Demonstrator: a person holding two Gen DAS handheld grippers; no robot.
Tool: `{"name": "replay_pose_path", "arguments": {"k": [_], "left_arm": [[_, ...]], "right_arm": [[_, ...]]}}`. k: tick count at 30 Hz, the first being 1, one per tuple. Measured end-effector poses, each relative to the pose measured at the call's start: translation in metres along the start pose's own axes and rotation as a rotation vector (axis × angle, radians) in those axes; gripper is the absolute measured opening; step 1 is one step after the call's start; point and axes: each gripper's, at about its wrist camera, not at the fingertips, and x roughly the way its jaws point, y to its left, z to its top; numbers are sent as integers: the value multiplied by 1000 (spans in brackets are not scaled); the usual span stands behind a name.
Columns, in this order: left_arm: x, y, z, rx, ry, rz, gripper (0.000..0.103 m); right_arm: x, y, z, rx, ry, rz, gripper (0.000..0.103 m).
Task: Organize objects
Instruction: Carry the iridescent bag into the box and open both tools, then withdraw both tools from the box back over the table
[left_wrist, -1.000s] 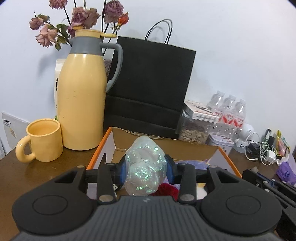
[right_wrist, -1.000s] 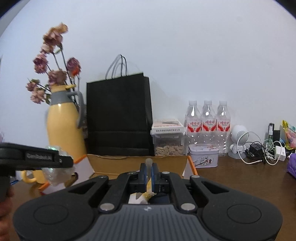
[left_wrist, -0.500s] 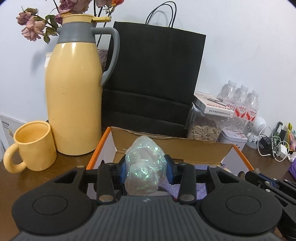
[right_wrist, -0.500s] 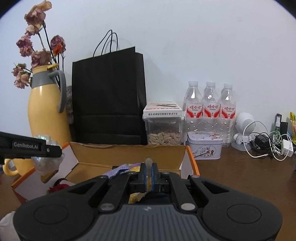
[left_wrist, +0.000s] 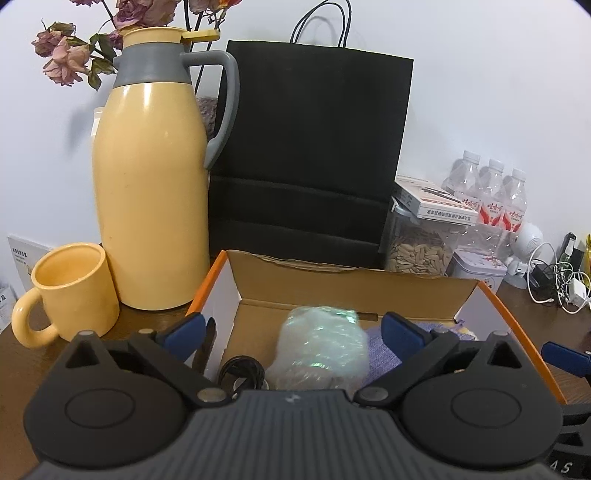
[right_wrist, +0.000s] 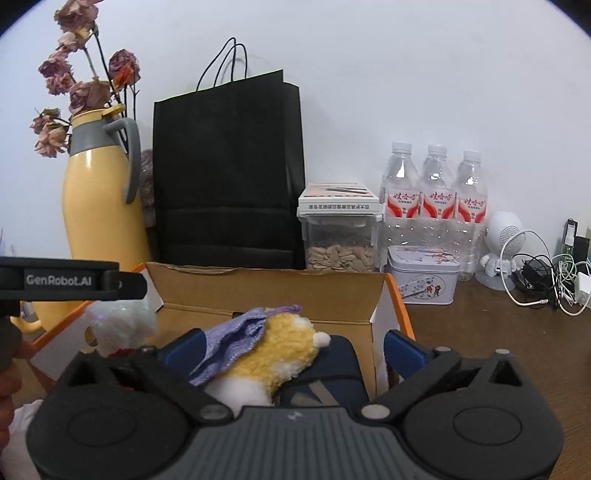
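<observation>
An open cardboard box (left_wrist: 332, 280) with orange edges sits on the brown table. My left gripper (left_wrist: 293, 328) is open above it; an iridescent plastic-wrapped bundle (left_wrist: 319, 347) lies loose between the fingers, inside the box. My right gripper (right_wrist: 291, 345) is open over the box's right side (right_wrist: 380, 295). A yellow plush toy (right_wrist: 280, 350) with a purple knit cloth (right_wrist: 236, 336) lies between its fingers on a dark blue item (right_wrist: 332, 373). The bundle shows at the left in the right wrist view (right_wrist: 122, 325).
A yellow thermos (left_wrist: 151, 192) and yellow mug (left_wrist: 70, 291) stand left of the box. A black paper bag (left_wrist: 310, 155) stands behind it. A seed jar (right_wrist: 340, 240), water bottles (right_wrist: 436, 195), a tin (right_wrist: 421, 273) and cables (right_wrist: 546, 277) are on the right.
Both grippers have opened. The left let go of the iridescent bundle, which dropped into the box. The right released the plush toy, now lying in the box.
</observation>
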Motion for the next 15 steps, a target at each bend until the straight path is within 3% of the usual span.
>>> {"name": "replay_pose_path", "arguments": {"k": [8, 15], "left_arm": [[-14, -1, 0, 4, -30, -6, 103], [-51, 0, 1, -10, -125, -38, 103]], "right_arm": [[-4, 2, 0, -4, -5, -3, 103], [-30, 11, 5, -23, -52, 18, 103]]}}
